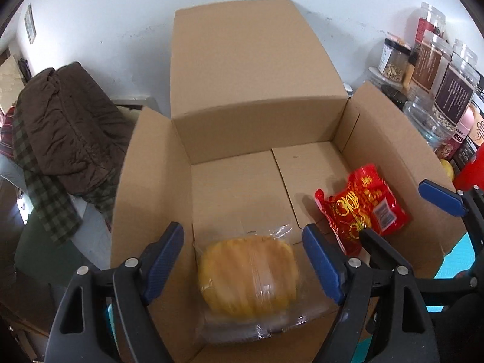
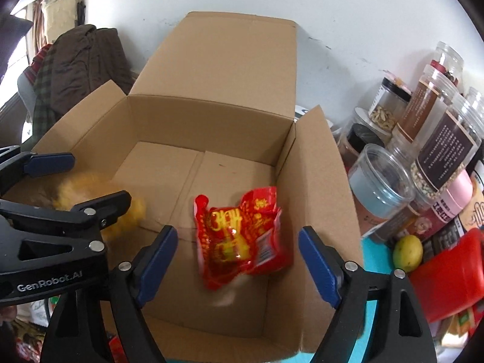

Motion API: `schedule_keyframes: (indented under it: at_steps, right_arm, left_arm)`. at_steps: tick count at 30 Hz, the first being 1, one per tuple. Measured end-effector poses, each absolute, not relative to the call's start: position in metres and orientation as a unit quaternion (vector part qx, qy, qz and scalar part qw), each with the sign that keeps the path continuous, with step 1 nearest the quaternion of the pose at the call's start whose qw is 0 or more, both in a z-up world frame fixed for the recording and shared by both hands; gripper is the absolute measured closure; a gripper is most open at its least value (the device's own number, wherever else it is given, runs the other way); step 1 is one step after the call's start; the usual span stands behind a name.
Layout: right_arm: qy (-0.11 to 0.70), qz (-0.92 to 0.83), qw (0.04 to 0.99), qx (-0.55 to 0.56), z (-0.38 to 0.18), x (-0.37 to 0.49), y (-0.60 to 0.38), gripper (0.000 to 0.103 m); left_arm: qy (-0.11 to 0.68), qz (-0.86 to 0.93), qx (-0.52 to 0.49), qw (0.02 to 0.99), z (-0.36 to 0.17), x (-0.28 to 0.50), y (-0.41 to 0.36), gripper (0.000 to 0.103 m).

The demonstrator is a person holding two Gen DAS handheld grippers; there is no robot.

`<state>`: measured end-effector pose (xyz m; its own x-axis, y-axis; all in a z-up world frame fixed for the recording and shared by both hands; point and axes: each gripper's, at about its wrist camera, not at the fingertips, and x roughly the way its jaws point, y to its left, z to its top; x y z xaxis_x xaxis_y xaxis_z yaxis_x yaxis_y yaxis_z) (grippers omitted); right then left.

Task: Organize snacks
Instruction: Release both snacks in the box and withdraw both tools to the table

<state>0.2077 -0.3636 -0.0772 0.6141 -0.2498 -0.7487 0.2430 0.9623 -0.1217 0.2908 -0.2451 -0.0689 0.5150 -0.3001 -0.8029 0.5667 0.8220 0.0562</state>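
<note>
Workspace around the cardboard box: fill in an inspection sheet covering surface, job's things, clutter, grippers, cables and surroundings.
Surface: teal tabletop shows beside the open cardboard box.
Job's things: wrapped yellow bread lies in the box's near left; red snack packet lies in its near right, blurred in the right wrist view. Rest of the box floor is bare.
Clutter: clear plastic jars, a yellow-green fruit and a red container crowd the box's right side.
Grippers: left gripper open, bread between the jaws, pads apart from it; right gripper open above the packet, pads clear.
Cables: nothing seen.
Surroundings: white wall; brown jacket heaped at left.
</note>
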Motion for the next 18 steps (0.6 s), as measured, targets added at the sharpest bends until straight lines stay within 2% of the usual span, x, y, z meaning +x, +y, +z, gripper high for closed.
schedule_keyframes:
  at_steps: [3, 18]
  right_arm:
    - [0.409, -0.136, 0.902, 0.0, -0.07, 0.203, -0.364, 0.017]
    - [0.348, -0.144, 0.926, -0.002, 0.0, 0.16, -0.349, 0.017]
  left_arm:
    - [0.413, -0.252, 0.155, 0.861, -0.06, 0.286, -0.243, 0.022]
    - [0.347, -0.272, 0.121, 0.89, 0.021, 0.243, -0.208, 0.022]
